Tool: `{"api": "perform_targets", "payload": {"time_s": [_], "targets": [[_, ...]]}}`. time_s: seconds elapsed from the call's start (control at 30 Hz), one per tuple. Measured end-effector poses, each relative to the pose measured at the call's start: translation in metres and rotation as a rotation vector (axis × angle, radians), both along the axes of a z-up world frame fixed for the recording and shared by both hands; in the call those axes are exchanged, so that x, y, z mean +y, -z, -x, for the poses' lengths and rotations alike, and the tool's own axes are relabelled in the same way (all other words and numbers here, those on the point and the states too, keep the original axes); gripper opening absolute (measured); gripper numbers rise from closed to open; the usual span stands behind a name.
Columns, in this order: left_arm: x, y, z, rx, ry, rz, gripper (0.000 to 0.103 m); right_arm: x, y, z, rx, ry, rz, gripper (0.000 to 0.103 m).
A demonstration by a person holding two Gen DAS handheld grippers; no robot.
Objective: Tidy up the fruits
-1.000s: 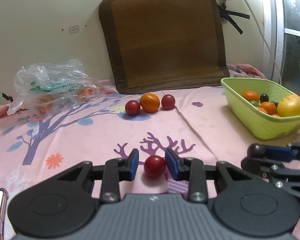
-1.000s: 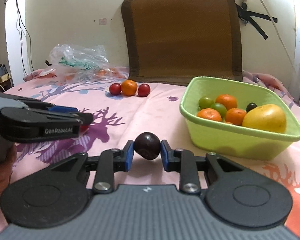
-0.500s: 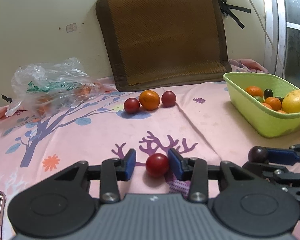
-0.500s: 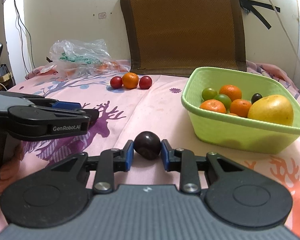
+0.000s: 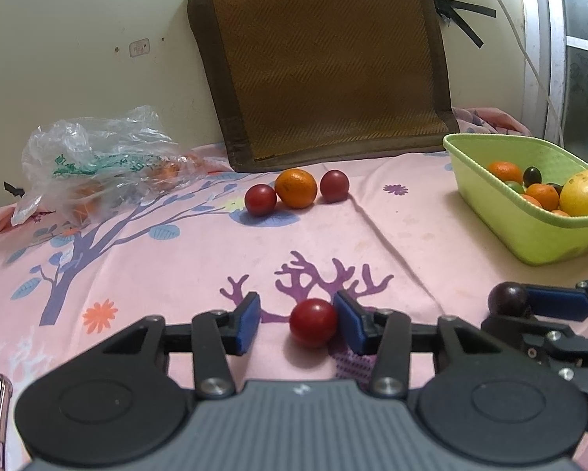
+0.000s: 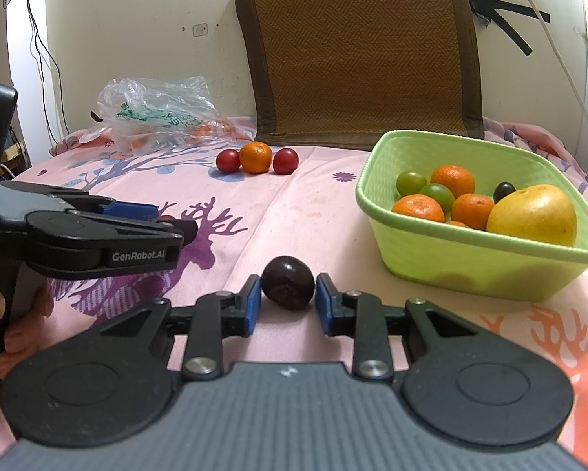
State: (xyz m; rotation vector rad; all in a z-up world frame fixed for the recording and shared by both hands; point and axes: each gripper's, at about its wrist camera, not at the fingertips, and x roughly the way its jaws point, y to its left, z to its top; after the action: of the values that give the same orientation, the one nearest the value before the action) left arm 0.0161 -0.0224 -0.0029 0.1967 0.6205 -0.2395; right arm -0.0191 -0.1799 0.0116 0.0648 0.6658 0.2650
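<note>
Pink cloth (image 5: 199, 259) covers the bed. Up close, the left gripper (image 5: 297, 324) has just been opening; a red fruit (image 5: 313, 322) sits loose between its jaws. The right gripper (image 6: 288, 300) pinches a dark plum (image 6: 287, 282). Farther back sits a green basket (image 6: 451, 251) of fruit, then an orange (image 5: 296, 188) between two red fruits.
</note>
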Motion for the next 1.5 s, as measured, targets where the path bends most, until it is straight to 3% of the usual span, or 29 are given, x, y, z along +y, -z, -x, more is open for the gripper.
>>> {"api": "perform_targets", "payload": {"time_s": [0.4, 0.5, 0.73, 1.03, 1.2, 1.3, 1.33, 1.37, 1.43, 1.5], "targets": [[0.001, 0.000, -0.002, 0.001, -0.008, -0.007, 0.049, 0.000, 0.000, 0.000, 0.000, 0.001, 0.000, 0.033], [0.001, 0.000, -0.003, 0.002, -0.010, -0.006, 0.050, 0.001, 0.000, 0.000, 0.001, 0.004, -0.001, 0.043], [0.001, 0.000, -0.003, 0.003, -0.006, -0.006, 0.051, 0.001, 0.001, 0.000, 0.000, 0.002, 0.003, 0.043], [0.016, -0.002, 0.005, 0.010, 0.033, 0.086, 0.053, 0.001, 0.001, 0.000, -0.002, -0.001, 0.011, 0.044], [0.011, -0.003, 0.012, -0.012, 0.069, 0.066, 0.053, 0.002, 0.000, 0.001, -0.008, -0.007, 0.024, 0.044], [0.011, -0.001, 0.007, 0.014, 0.060, 0.067, 0.045, 0.004, 0.000, 0.001, -0.011, -0.021, 0.020, 0.044], [0.013, -0.001, 0.006, 0.026, 0.059, 0.078, 0.030, 0.005, 0.000, 0.001, -0.013, -0.027, 0.022, 0.043], [0.014, -0.001, 0.007, 0.026, 0.061, 0.090, 0.025, 0.006, 0.000, 0.001, -0.011, -0.033, 0.026, 0.041], [0.014, -0.001, 0.007, 0.023, 0.060, 0.093, 0.025, 0.007, -0.001, 0.001, -0.012, -0.042, 0.023, 0.031], [0.014, -0.005, 0.008, 0.027, 0.073, 0.126, 0.025, 0.006, -0.002, 0.002, -0.018, -0.041, 0.017, 0.031]]}}
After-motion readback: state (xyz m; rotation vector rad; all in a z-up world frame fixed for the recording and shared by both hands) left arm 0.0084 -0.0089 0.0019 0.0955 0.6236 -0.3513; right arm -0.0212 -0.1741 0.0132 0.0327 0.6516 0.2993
